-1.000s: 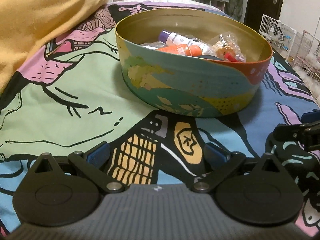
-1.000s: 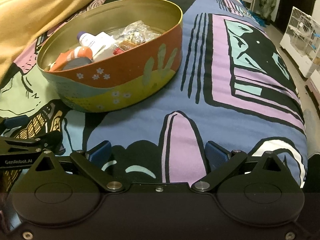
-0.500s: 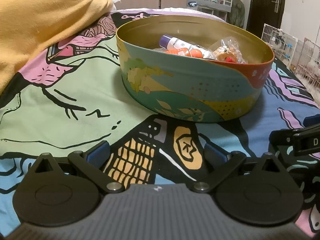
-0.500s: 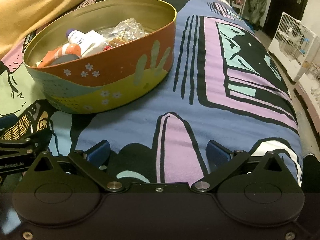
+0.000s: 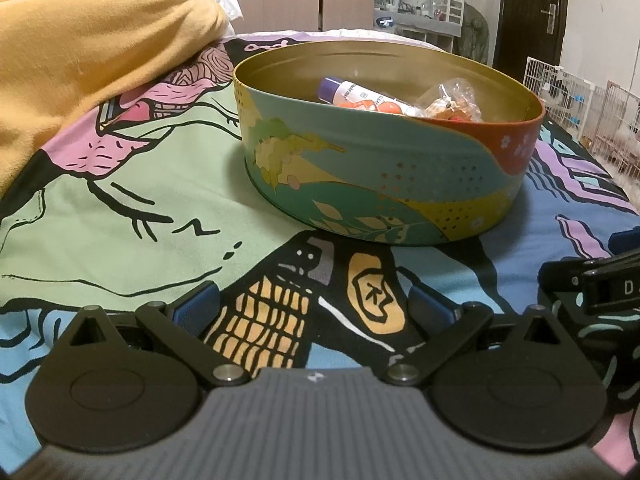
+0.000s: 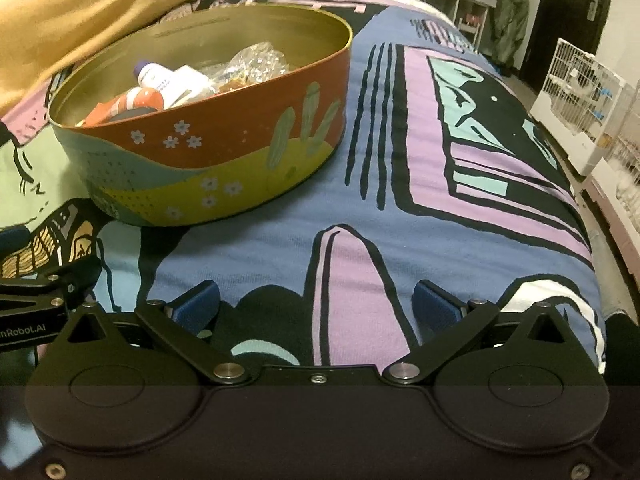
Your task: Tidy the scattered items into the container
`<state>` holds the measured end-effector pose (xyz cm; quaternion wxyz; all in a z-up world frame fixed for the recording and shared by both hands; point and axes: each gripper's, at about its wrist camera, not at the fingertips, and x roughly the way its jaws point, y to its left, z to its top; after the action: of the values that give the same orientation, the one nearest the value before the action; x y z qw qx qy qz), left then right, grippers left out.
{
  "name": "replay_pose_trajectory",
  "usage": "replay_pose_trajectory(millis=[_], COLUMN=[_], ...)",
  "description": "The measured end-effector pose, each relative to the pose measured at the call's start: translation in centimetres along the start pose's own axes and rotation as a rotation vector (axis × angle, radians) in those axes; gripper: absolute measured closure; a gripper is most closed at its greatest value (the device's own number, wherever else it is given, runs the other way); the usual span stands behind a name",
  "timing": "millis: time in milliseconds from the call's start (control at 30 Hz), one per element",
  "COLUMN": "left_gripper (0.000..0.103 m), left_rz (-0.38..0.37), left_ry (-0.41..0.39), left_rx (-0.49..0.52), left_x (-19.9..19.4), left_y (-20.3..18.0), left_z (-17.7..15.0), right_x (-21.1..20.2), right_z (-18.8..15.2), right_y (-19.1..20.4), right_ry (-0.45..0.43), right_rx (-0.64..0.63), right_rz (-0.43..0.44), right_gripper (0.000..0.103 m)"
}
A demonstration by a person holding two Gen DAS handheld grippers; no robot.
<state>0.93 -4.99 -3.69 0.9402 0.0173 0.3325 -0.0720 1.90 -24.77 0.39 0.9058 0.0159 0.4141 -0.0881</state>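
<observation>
Both grippers, left gripper [image 5: 312,304] & right gripper [image 6: 316,304], empty w/ fingers apart. Items sit inside tin [image 5: 384,184] on bed [image 6: 400,200]. Check bedspread for strays, keep clear of rim.

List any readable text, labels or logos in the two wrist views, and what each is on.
"nRobot.AI", start cut off by the frame edge: on the left gripper body, seen in the right wrist view.
"D": on the right gripper body, seen in the left wrist view; the rest is out of frame.
Print on the white purple-capped bottle in the tin: too blurred to read.
Lettering on the bedspread behind the tin: not legible.
</observation>
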Motion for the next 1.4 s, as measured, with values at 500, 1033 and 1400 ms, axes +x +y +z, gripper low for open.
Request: replay_pose_trajectory(millis=[500, 1033, 1400], left_gripper=[0.0, 0.0, 0.0], left_rz=[0.003, 0.007, 0.009], left_ry=[-0.009, -0.014, -0.018], left_rx=[0.002, 0.006, 0.008], left_x=[0.0, 0.1, 0.1], left_y=[-0.1, -0.2, -0.2], left_z=[-0.2, -0.2, -0.2], right_x=[-0.2, -0.3, -0.3], right_z=[-0.9, -1.5, -1.6], right_y=[0.2, 0.4, 0.4], right_ry=[-0.059, -0.097, -0.1], right_rx=[-0.008, -0.013, -0.014], right_rz=[-0.014, -0.017, -0.019], right_gripper=[0.0, 0.0, 0.0])
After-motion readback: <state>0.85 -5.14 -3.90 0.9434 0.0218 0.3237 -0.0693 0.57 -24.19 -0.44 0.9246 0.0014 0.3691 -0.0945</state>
